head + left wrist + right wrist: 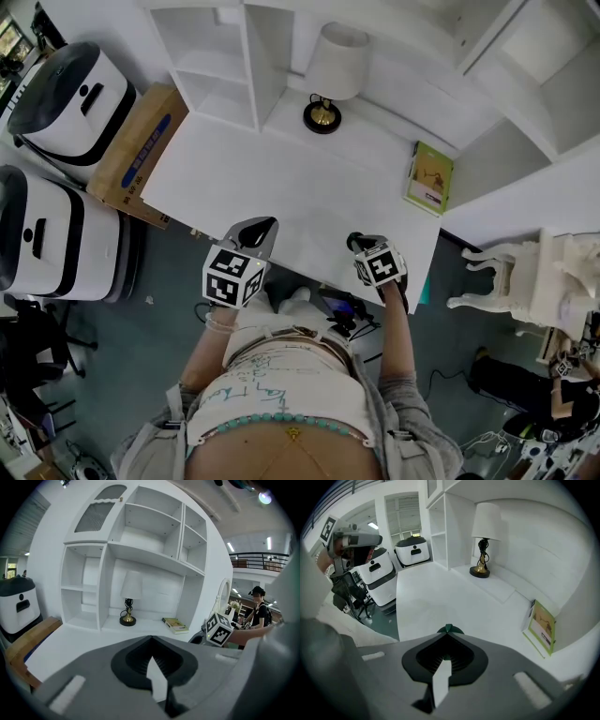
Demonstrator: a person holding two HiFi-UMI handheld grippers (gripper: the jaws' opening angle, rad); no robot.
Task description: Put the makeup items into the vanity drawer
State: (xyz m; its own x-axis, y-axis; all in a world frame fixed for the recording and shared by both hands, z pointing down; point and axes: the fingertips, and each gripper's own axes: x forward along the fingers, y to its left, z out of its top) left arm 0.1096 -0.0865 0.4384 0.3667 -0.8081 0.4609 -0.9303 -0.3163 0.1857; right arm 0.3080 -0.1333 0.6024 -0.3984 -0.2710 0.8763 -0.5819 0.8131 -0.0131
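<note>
person stands at the front edge of the white vanity (281, 178), a gripper in each hand, both held low over the near part of the top.

left gripper (265, 225): jaws brought together. in its own view the tips meet in a point with nothing between them (151, 637). it sits over the top's front edge, left of centre. marker cube (232, 275) behind it, toward the person.

right gripper (354, 242): jaws also together, tips touching (448, 632). a small dark green bit (449, 629) shows just past the tips. cannot tell what it is, or whether it is pinched. this gripper is near the front right of the top, well apart from the left one. its marker cube (380, 265) also shows in the left gripper view.

drawer: cannot make it out in any view.

on the vanity: a lamp (333, 70) with a white shade and brass foot at the back, under the shelves. a green book (430, 176) leans upright against the right side wall.

around: cardboard box (141, 150) on the floor, touching the vanity's left side. two white machines with dark tops (70, 98) beyond it. white ornate chair (525, 281) off to the right.
</note>
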